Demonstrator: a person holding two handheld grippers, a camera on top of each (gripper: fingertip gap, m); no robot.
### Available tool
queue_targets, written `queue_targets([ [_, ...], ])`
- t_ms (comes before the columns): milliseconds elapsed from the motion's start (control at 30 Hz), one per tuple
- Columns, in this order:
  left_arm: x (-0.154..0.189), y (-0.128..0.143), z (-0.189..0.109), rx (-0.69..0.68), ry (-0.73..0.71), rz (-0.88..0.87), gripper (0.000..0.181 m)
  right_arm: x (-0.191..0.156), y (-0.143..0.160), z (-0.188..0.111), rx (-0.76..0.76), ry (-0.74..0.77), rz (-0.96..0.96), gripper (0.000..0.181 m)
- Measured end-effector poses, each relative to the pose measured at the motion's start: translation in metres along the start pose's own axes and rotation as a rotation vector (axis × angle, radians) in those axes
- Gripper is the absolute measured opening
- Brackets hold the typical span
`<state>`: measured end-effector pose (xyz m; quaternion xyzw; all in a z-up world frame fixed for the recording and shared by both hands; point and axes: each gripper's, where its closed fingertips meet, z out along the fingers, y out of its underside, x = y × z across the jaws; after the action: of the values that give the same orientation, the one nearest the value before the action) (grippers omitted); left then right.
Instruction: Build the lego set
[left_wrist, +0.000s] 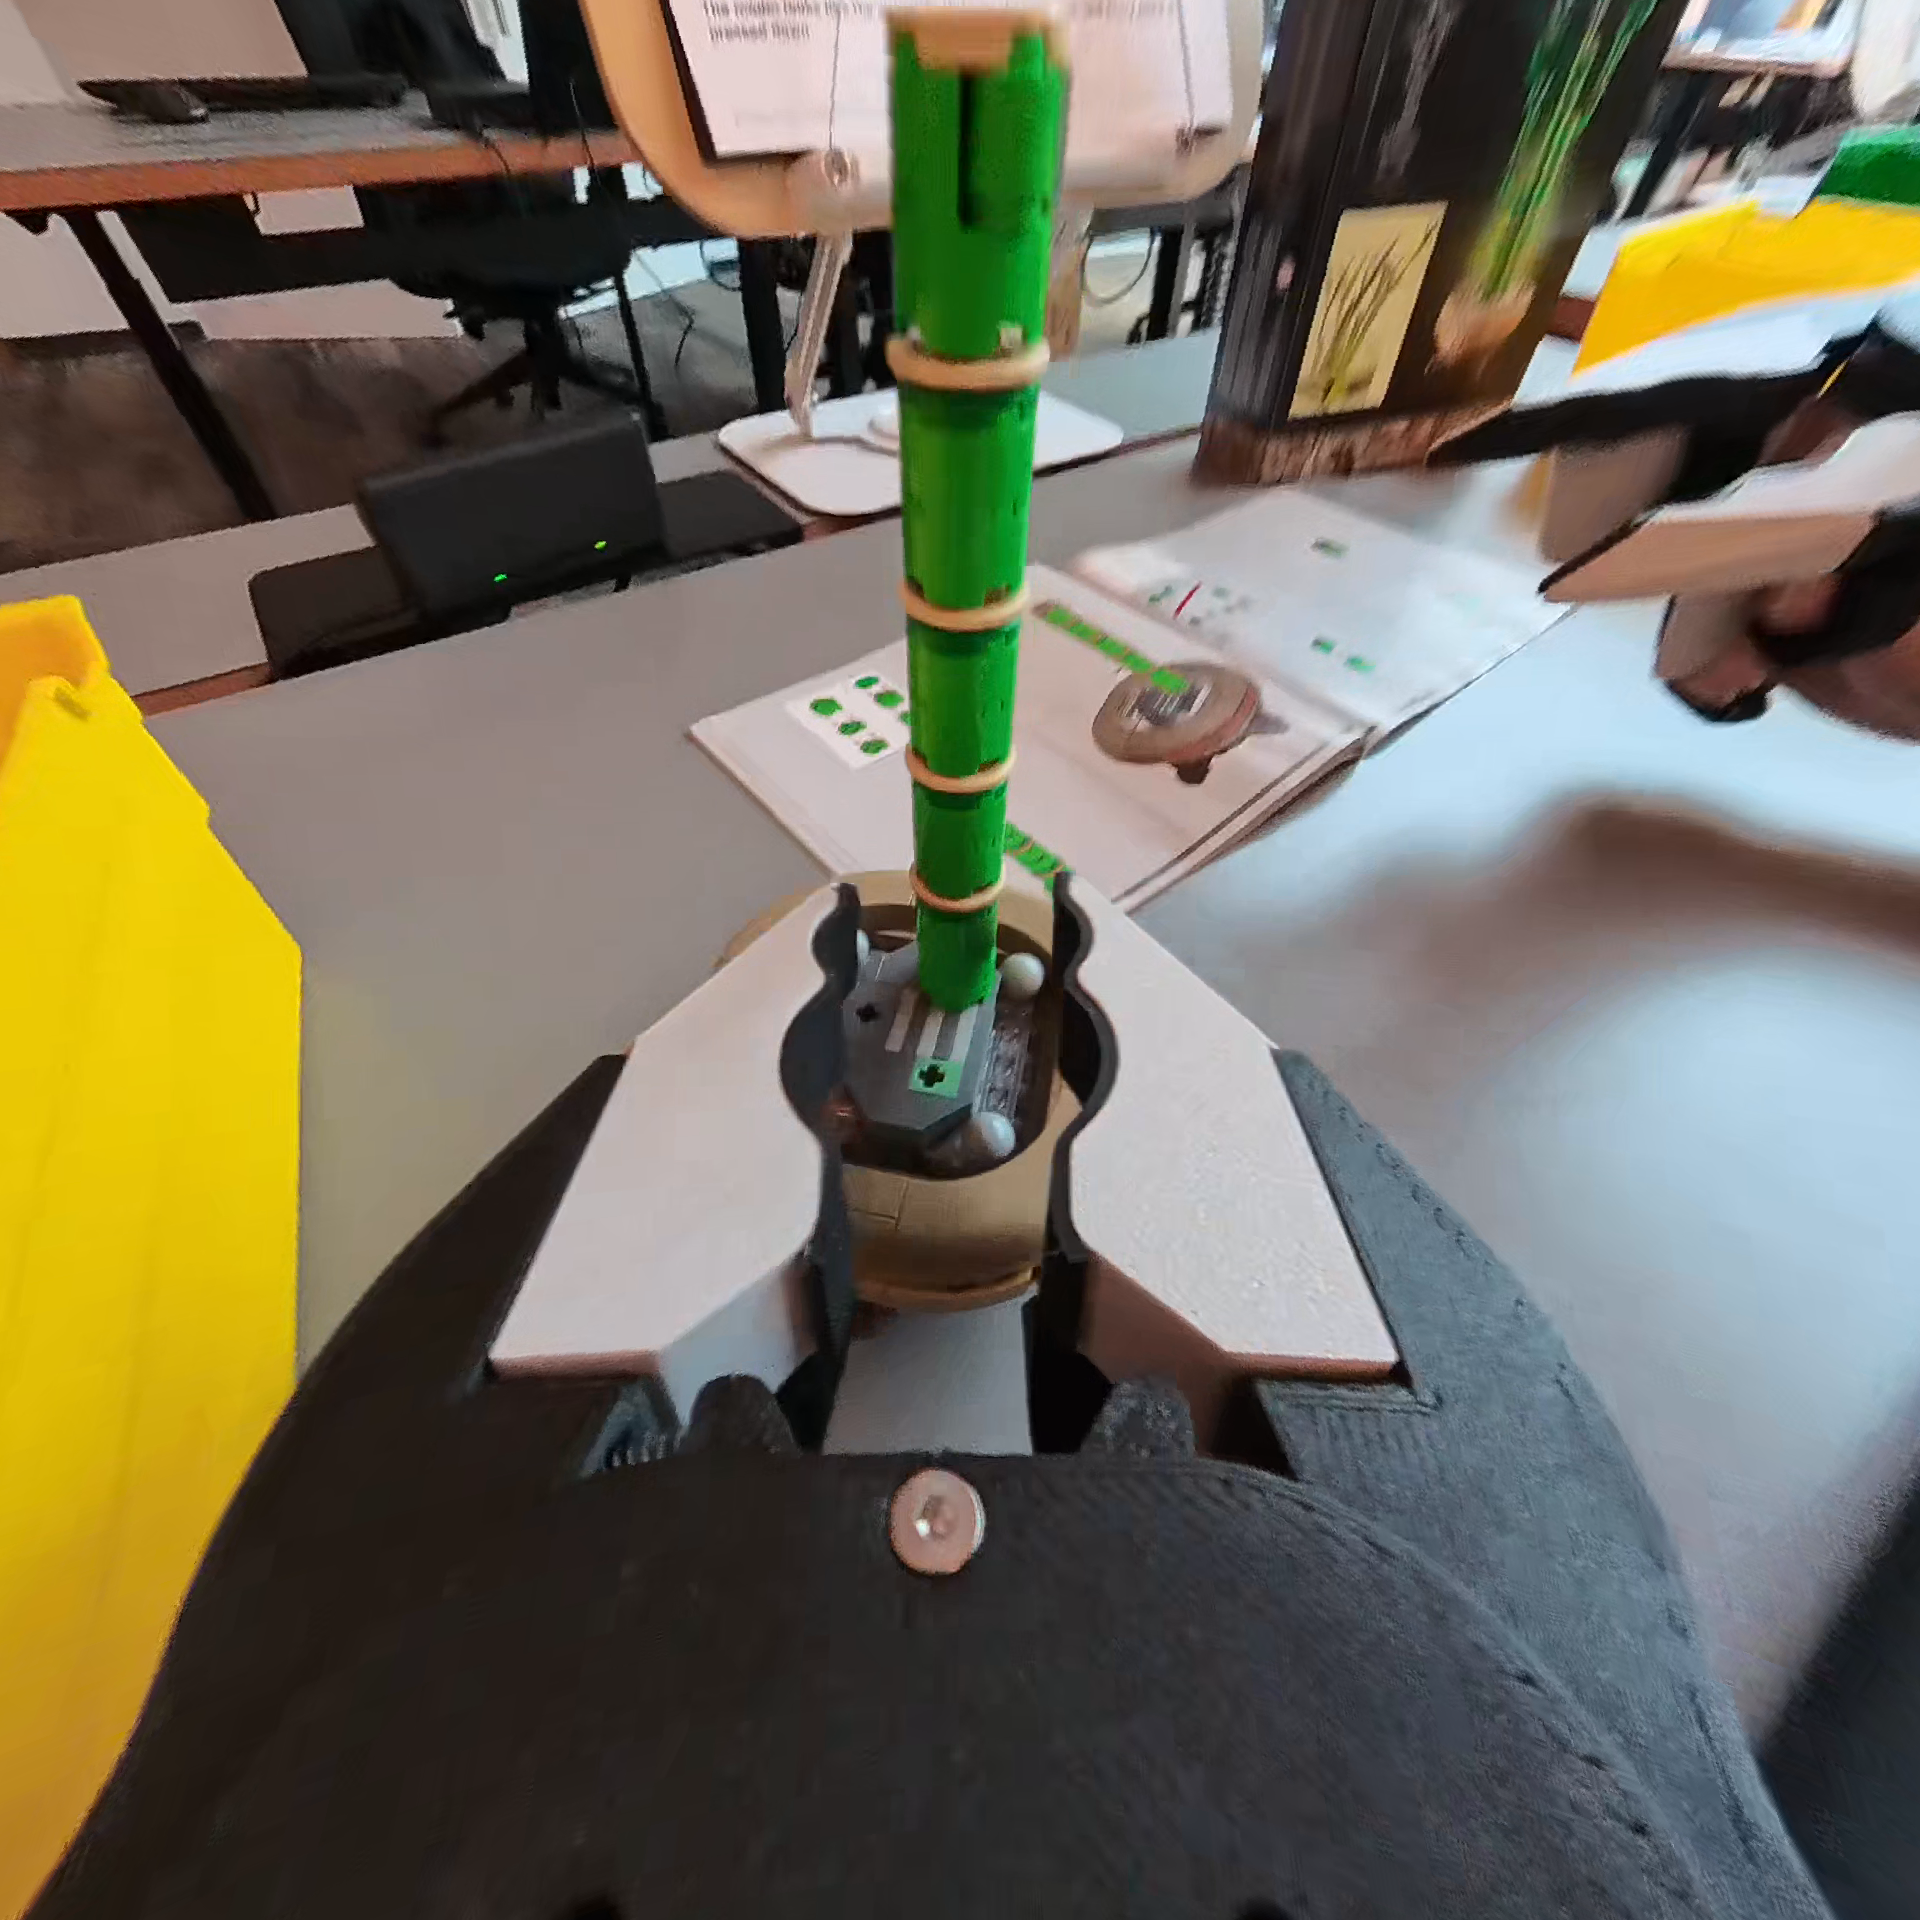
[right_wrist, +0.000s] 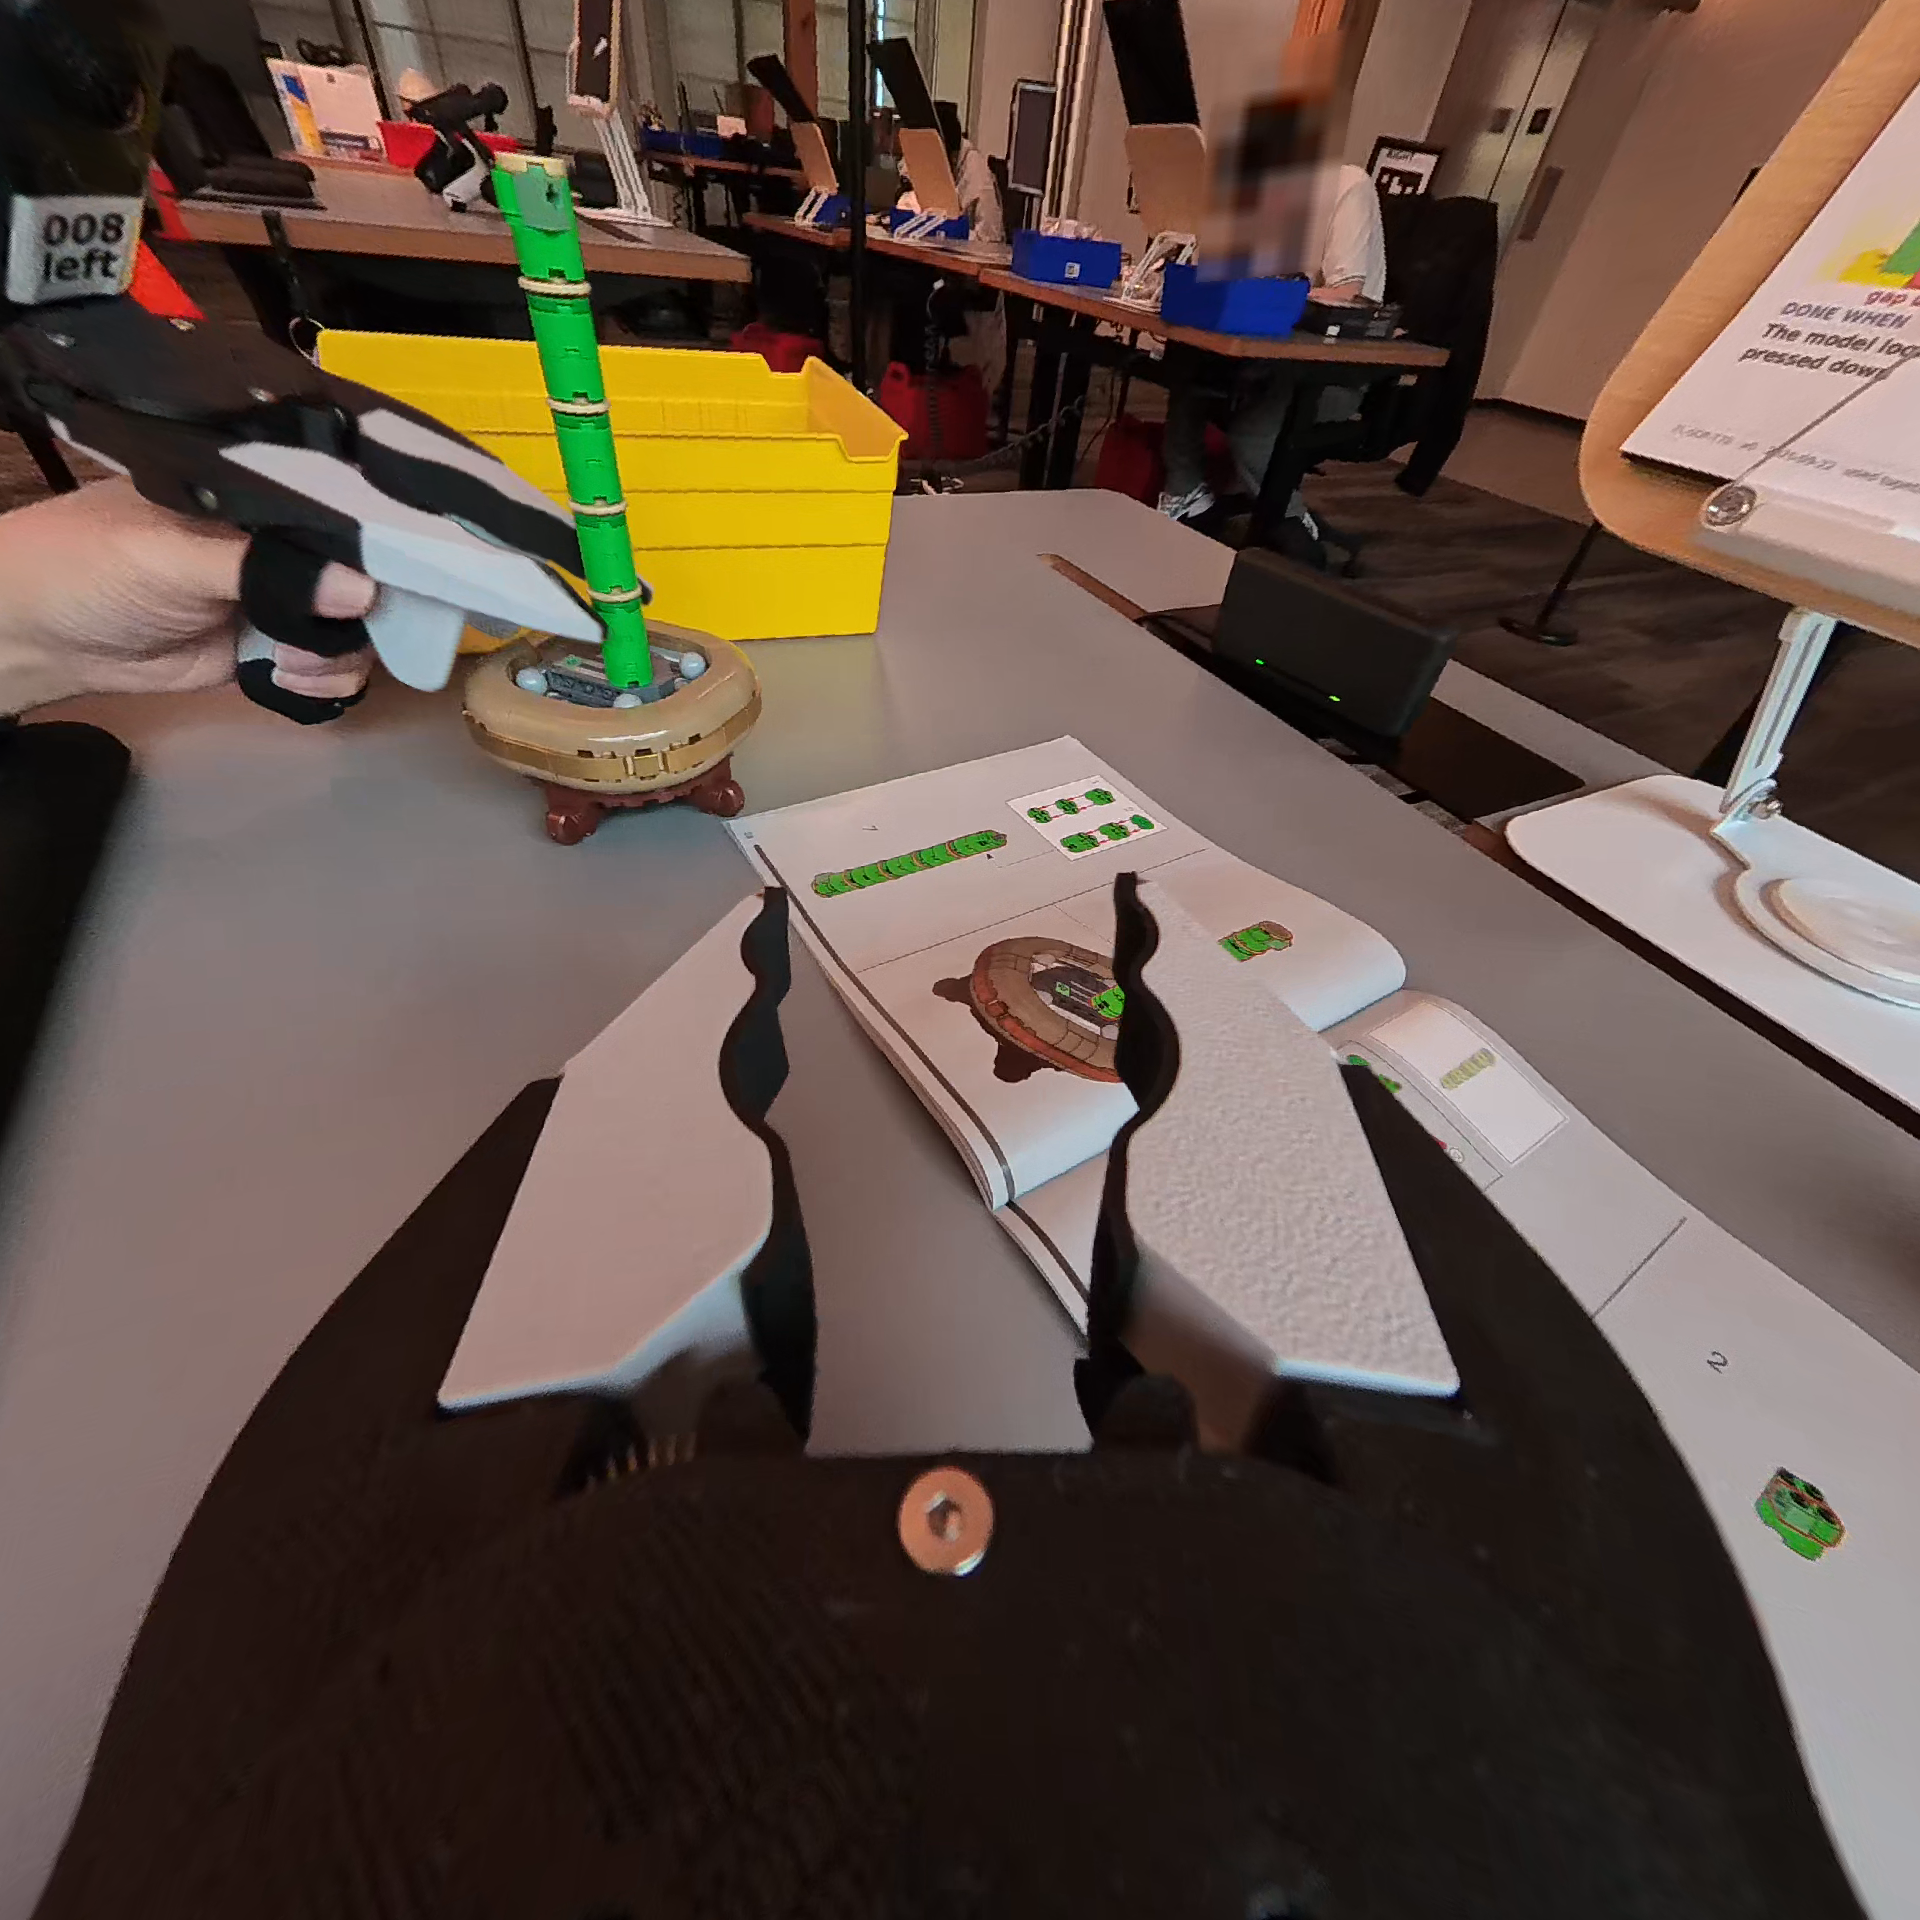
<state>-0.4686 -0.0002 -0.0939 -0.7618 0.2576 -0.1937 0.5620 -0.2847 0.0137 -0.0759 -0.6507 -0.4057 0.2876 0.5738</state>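
We hold the left gripper (left_wrist: 951, 1049) over the tan bowl-shaped pot (right_wrist: 613, 727) of the lego model, its two fingers standing on either side of the pot's rim; whether they press the pot or merely flank it we cannot tell. The pot rests on dark brown feet on the grey table (right_wrist: 364, 935), just in front of the yellow bin (right_wrist: 727, 468). From the grey plate inside the pot rises a tall green stalk (left_wrist: 966, 571), ringed with tan bands and leaning slightly in the right wrist view. A bare green cross-holed piece (left_wrist: 932, 1075) sits on the near part of that plate.

Our right gripper (right_wrist: 951, 935) hovers above the table with its jaws spread and nothing between them. Beyond it lies the open instruction booklet (right_wrist: 1039, 935), to the right of the pot. Farther right stands a white stand with a tan board (right_wrist: 1766, 468). In the left wrist view a dark box (left_wrist: 1403, 208) stands upright beyond the booklet.
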Motion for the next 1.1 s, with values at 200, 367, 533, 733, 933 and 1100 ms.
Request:
queue_targets([
  [200, -0.004, 0.002, 0.005, -0.027, -0.012, 0.035, 0.024, 0.010, 0.002, -0.001, 0.000, 0.006, 0.059, 0.062],
  [367, -0.005, 0.009, 0.006, -0.098, 0.001, 0.054, 0.024, 0.016, 0.007, 0.000, -0.012, 0.011, 0.093, 0.061],
  [533, -0.003, 0.015, 0.006, -0.161, 0.026, 0.046, 0.018, 0.017, 0.012, 0.001, -0.030, 0.007, 0.103, 0.061],
  [733, 0.000, 0.008, 0.007, -0.157, 0.079, 0.026, 0.015, 0.017, 0.017, 0.003, -0.059, 0.003, 0.094, 0.060],
  [933, 0.000, 0.009, 0.008, -0.149, 0.086, 0.008, 0.015, 0.015, 0.022, 0.005, -0.086, -0.006, 0.083, 0.060],
  [1100, 0.000, 0.012, 0.009, -0.180, 0.070, 0.040, 0.015, 0.014, 0.024, 0.005, -0.096, -0.007, 0.073, 0.060],
])
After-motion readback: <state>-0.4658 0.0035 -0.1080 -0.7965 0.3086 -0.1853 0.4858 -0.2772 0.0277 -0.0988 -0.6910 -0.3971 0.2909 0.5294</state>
